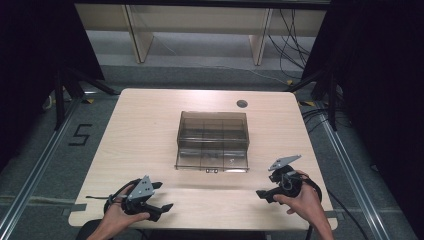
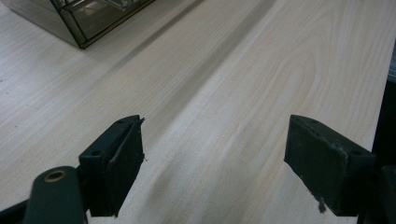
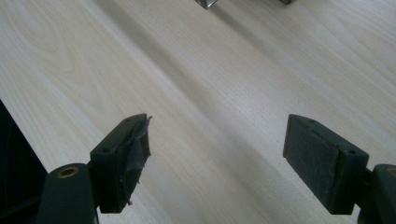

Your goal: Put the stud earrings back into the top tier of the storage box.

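Smoky clear plastic box (image 1: 213, 141) with inner compartments sits closed at the middle of the pale wooden table (image 1: 145, 135) in the high view, well apart from the left gripper (image 1: 167, 206) at the near left edge and the right gripper (image 1: 260, 194) at the near right edge, each held in 1 hand. From the left gripper view, its 2 jaws stand wide apart over bare wood with nothing between them, and a corner of the box (image 2: 93, 16) shows at the upper left. From the right gripper view, its 2 jaws are likewise spread wide and empty above the tabletop (image 3: 210, 107), with the box's edge (image 3: 208, 3) just at the top.
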Tool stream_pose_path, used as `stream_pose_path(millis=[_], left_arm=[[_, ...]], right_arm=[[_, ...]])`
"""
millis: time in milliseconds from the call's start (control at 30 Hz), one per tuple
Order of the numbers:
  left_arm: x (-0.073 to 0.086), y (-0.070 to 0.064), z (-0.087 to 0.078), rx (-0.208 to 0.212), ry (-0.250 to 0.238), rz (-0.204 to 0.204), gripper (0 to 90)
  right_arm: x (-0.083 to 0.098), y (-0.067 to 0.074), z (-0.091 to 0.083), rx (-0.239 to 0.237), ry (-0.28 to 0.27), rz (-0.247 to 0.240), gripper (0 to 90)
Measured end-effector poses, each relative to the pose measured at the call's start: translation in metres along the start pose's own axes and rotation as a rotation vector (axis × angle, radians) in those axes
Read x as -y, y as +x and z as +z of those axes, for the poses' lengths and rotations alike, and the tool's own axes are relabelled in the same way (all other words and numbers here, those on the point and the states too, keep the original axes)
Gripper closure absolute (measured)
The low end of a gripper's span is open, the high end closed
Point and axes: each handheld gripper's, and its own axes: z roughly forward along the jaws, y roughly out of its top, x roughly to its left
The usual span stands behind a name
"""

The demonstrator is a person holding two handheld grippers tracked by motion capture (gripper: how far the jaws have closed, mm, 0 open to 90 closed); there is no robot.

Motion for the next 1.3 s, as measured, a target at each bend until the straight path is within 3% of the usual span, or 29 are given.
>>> stream_pose_path(millis=[133, 200, 233, 367, 500, 567, 600, 667, 700, 767, 900, 967, 1033, 1067, 1100, 1133, 1200, 1233, 1300], left_arm=[[0.000, 0.000, 0.001, 0.002, -0.010, -0.003, 19.1], [0.000, 0.000, 0.001, 0.002, -0.009, -0.002, 19.1], [0.000, 0.000, 0.001, 0.001, -0.007, -0.002, 19.1], [0.000, 0.000, 0.000, 0.002, 0.000, -0.001, 19.1], [0.000, 0.001, -0.001, 0.002, 0.008, 0.007, 19.1], [0.001, 0.000, 0.001, 0.003, -0.010, -0.003, 19.1], [0.000, 0.001, 0.000, 0.004, -0.008, 0.017, 19.1], [0.001, 0.000, 0.000, 0.004, -0.004, 0.000, 19.1], [0.000, 0.001, -0.001, -0.007, 0.009, 0.009, 19.1], [0.000, 0.000, 0.001, 0.004, -0.017, 0.006, 19.1], [0.000, 0.000, 0.000, 0.003, 0.003, 0.004, 19.1], [0.000, 0.000, 0.000, -0.001, -0.009, -0.002, 19.1], [0.000, 0.001, -0.001, -0.009, 0.005, 0.007, 19.1], [-0.001, 0.001, -0.001, 0.006, -0.006, 0.017, 19.1], [0.000, 0.000, 0.000, 0.008, -0.008, -0.006, 19.1], [0.000, 0.000, -0.001, 0.007, 0.003, 0.005, 19.1], [0.000, -0.001, 0.000, 0.007, -0.013, -0.008, 19.1], [0.000, 0.000, -0.001, -0.001, -0.001, 0.001, 19.1], [0.000, -0.001, 0.000, 0.007, -0.016, -0.011, 19.1]], right_arm=[[0.006, 0.000, 0.003, -0.006, -0.040, -0.003, 22.1], [0.006, 0.001, 0.002, -0.004, -0.026, 0.019, 21.7], [0.008, 0.001, 0.006, 0.009, -0.068, -0.006, 21.6], [0.009, 0.004, 0.005, 0.002, -0.073, -0.002, 21.3], [0.013, 0.007, 0.009, 0.028, -0.095, -0.001, 21.0], [0.016, 0.010, 0.008, 0.011, -0.073, 0.012, 20.9], [0.017, 0.009, 0.011, 0.027, -0.100, 0.010, 21.0], [0.018, 0.011, 0.010, 0.018, -0.098, 0.021, 21.2], [0.020, 0.011, 0.011, 0.043, -0.105, -0.002, 21.2], [0.021, 0.009, 0.011, 0.038, -0.134, -0.029, 21.1], [0.025, 0.010, 0.012, 0.023, -0.155, -0.043, 21.1], [0.025, 0.011, 0.011, 0.022, -0.139, -0.041, 21.1], [0.027, 0.013, 0.013, 0.015, -0.160, -0.025, 21.2], [0.029, 0.013, 0.014, 0.024, -0.148, -0.042, 21.1], [0.030, 0.014, 0.015, 0.012, -0.165, -0.021, 21.2], [0.031, 0.013, 0.015, 0.019, -0.146, -0.046, 21.2], [0.033, 0.014, 0.017, 0.025, -0.167, -0.037, 21.2], [0.034, 0.015, 0.014, 0.017, -0.142, -0.015, 21.2], [0.035, 0.014, 0.015, 0.020, -0.154, -0.036, 21.2]])
